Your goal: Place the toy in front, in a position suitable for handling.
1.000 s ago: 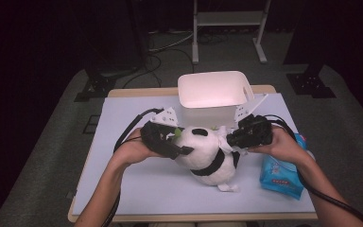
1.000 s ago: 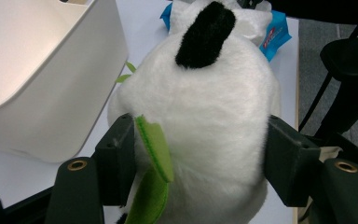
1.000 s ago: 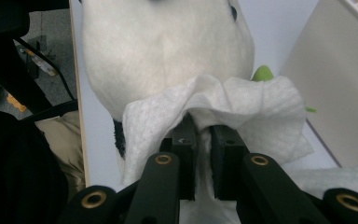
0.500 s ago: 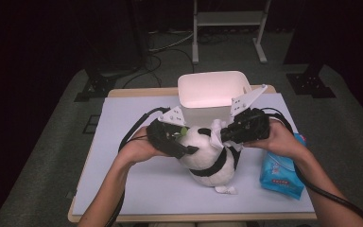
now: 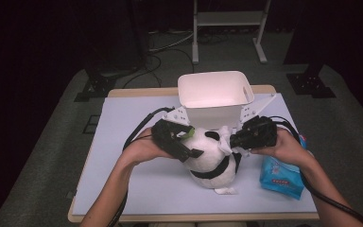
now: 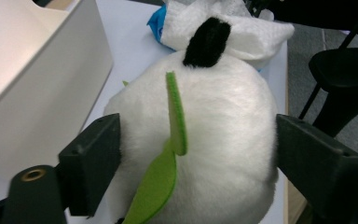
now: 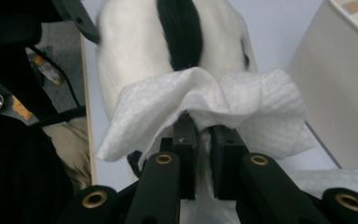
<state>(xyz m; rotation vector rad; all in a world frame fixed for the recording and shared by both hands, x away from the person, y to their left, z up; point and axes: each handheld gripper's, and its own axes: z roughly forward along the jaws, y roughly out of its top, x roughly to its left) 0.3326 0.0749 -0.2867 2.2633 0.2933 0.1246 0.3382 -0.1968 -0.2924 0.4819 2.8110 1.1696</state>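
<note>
Since a second ago, both grippers have closed in on the fluffy white-and-black plush panda (image 5: 212,158) sitting mid-tabletop (image 5: 123,189) before the white plastic bin (image 5: 216,97). Left gripper (image 6: 191,154) fingers have just been opening and now straddle its head, wide. Right gripper (image 7: 199,140) pinches a crinkled white wipe (image 7: 205,100) against the fur; wiping seems barely begun.

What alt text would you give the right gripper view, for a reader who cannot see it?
The right gripper has its two black jaws shut on a white wipe, held against a white-and-black plush toy just beyond. A white bin stands at the right on the pale table.
</note>
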